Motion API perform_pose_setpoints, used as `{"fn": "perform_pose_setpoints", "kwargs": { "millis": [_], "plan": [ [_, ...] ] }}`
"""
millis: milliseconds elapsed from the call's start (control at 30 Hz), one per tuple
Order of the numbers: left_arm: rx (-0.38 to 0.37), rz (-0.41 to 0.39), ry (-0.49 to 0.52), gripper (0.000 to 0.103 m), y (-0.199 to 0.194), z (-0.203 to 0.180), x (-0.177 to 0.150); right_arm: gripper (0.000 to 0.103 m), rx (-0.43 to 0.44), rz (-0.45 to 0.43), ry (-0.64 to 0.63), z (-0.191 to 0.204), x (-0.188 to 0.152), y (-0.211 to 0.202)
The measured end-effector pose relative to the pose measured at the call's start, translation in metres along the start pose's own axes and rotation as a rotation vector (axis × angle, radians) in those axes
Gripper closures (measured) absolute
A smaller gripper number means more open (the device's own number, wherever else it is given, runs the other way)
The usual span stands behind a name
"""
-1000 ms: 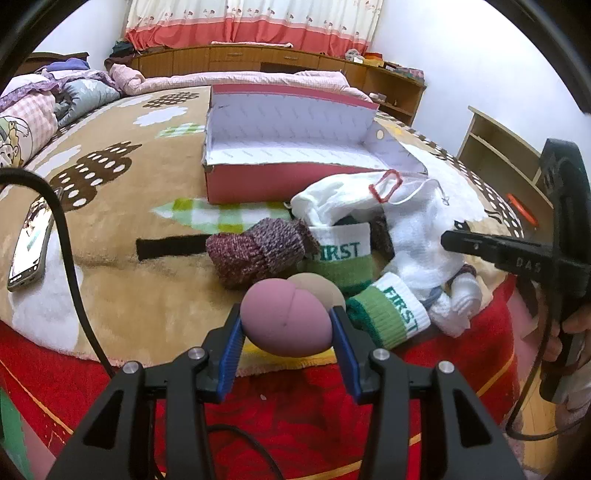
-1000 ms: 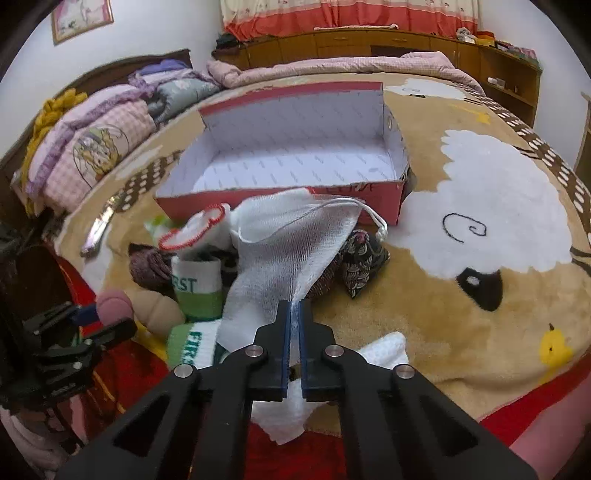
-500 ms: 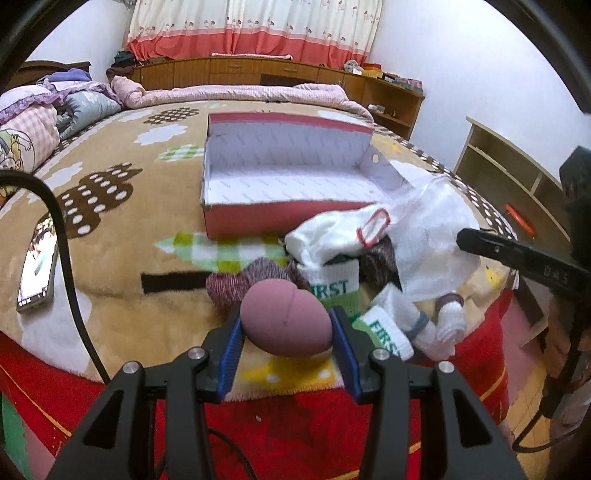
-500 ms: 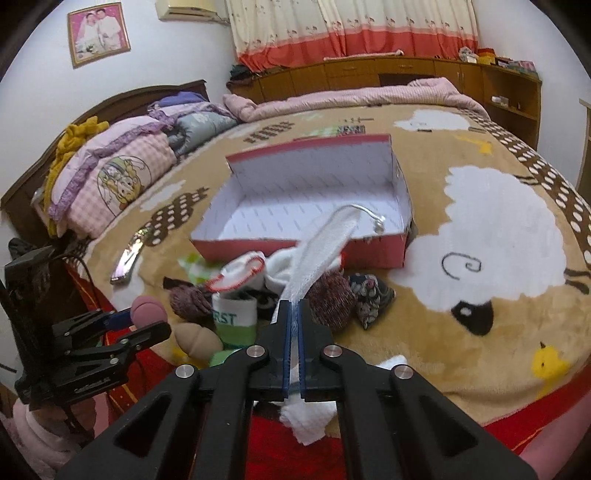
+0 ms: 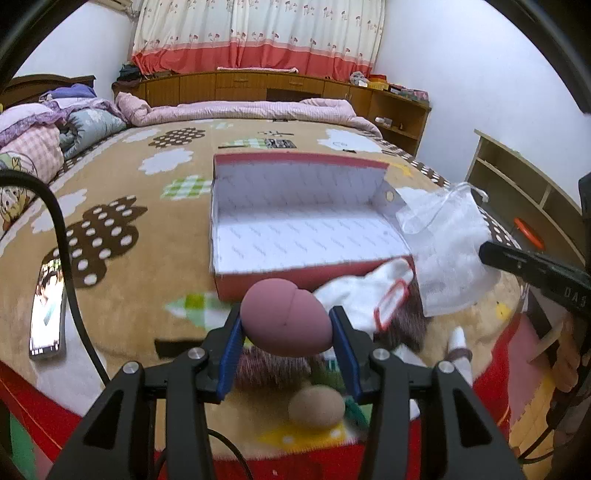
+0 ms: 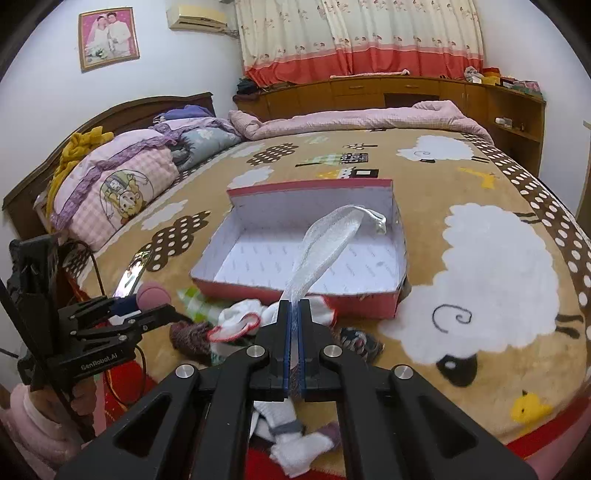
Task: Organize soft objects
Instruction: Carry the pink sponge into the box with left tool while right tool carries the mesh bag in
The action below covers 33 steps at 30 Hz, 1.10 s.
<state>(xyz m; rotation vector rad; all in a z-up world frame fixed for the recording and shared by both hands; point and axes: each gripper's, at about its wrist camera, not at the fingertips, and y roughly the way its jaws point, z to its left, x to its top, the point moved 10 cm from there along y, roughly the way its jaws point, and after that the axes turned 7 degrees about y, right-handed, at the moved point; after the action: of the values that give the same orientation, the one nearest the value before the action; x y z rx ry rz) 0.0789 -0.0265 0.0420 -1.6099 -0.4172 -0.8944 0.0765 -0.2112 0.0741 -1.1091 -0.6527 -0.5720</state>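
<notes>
The open red box (image 5: 306, 229) with white lining stands empty on the plush bed cover (image 5: 122, 192), with free room around its far sides and the pile of socks (image 6: 240, 321) against its near wall. The left gripper (image 5: 287, 325) is clamped on a smooth pink egg-shaped sponge (image 5: 286, 321), held above the cover before the box; a beige sponge (image 5: 316, 406) lies below. The right gripper (image 6: 294, 314) has its fingers pressed together on a white mesh bag (image 6: 325, 243), which hangs over the box.

Bedroom with white walls (image 6: 44, 110) and drawn curtain (image 6: 354, 37).
Patterned curtain, cream above a red band, hung over a long wooden cabinet (image 6: 388, 88) along the far wall. Framed photograph (image 6: 108, 36) and air conditioner (image 6: 195, 16) mounted high. Large bed under a brown sheep-and-cloud blanket (image 6: 498, 266), dark headboard (image 6: 110, 118), piled quilts (image 6: 122, 173). Open wooden shelf (image 5: 524, 188) by one wall.
</notes>
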Motion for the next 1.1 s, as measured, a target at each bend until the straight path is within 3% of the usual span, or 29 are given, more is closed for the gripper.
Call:
{"fn": "perform_pose_setpoints", "kwargs": {
  "millis": [567,1100],
  "plan": [
    [0.017,-0.052,0.035,0.055,0.029,0.002,0.065,0.099,-0.036,-0.038,-0.026,-0.014,0.052,0.03],
    [0.006,-0.005,0.033,0.055,0.073,0.006,0.081,0.099,-0.055,-0.005,-0.026,-0.031,0.062,0.074]
  ]
}}
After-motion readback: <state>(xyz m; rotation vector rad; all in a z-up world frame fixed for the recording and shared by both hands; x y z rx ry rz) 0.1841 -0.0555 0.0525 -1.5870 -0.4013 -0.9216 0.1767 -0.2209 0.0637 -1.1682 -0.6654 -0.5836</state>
